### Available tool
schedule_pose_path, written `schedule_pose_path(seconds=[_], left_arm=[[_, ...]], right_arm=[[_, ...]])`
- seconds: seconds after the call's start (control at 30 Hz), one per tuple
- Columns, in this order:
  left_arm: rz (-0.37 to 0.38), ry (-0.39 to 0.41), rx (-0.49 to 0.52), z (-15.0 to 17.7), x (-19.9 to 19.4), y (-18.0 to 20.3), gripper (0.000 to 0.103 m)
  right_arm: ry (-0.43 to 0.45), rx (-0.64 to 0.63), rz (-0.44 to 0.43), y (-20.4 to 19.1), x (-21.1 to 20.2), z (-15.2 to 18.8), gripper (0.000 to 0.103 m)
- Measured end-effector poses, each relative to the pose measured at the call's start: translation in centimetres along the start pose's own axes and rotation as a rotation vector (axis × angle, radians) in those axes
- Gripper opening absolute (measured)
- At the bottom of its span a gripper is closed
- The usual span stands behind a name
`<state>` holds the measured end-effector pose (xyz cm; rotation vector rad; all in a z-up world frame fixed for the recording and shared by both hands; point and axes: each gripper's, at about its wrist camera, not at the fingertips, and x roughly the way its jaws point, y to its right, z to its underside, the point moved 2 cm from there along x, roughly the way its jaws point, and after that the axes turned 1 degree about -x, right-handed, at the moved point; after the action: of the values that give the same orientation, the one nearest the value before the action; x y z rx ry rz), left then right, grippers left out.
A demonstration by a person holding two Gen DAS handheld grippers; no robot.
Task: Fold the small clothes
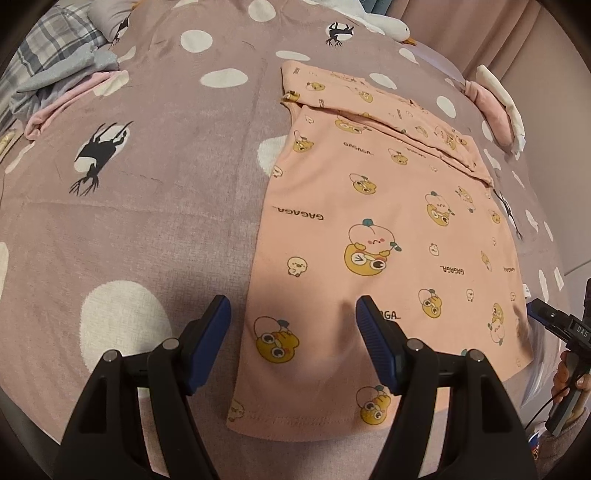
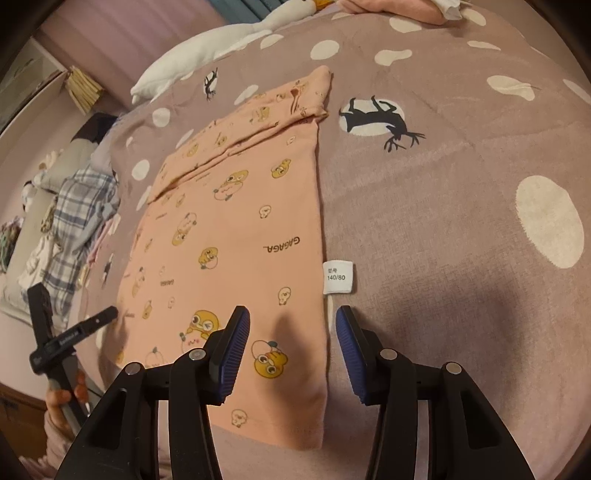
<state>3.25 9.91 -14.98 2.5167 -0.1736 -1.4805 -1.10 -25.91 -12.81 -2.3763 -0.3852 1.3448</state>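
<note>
Holding both tongs over the bed w/ nothing in either one: my left tongs (image 1: 293,325) are spread wide, blue pads apart, hovering above the near left corner of the pink shirt (image 1: 388,240), and no cloth sits betw. the pads. My right tongs (image 2: 291,332) are parted too, less wide, straddling the shirt's right edge near the hem, but the pads aren't pressing on it, so the grip is released. The shirt lies flat on the mauve blanket (image 1: 147,184) (white dots, black deer shapes), printed w/ yellow cartoon ducks and "GAGAGA" text. Its far end has the sleeves folded across the body, forming a band at the top; the near hem is straight and close to the blanket's front edge. A white size tag (image 2: 338,277) sticks out from the shirt's right side seam, lying on the blanket just beside the cloth. In the left view my right tongs show at the right edge, near the shirt's right hem corner, w/ my hand (image 1: 570,376) on the handle. Far left on the bed: a heap of other clothes (image 1: 55,74), plaid, grey and pink. Far right: a pink-and-white folded piece (image 1: 498,99). A white goose plush (image 1: 388,24) lies at the far side.
</note>
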Motion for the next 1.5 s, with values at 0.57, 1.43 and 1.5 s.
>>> schedule_pose_path(seconds=[0.57, 1.43, 1.5], left_arm=[[0.050, -0.015, 0.013, -0.6, 1.1, 0.1, 0.074], [0.551, -0.123, -0.191, -4.4, 2.9, -1.6, 0.078], [0.554, -0.129, -0.181, -4.0, 2.5, -1.6, 0.077]], right_arm=[[-0.031, -0.008, -0.027, 0.3, 1.3, -0.8, 0.049], [-0.056, 0.108, -0.299, 1.6, 4.2, -4.3, 0.050], [-0.065, 0.108, -0.313, 1.7, 4.0, -3.8, 0.050]])
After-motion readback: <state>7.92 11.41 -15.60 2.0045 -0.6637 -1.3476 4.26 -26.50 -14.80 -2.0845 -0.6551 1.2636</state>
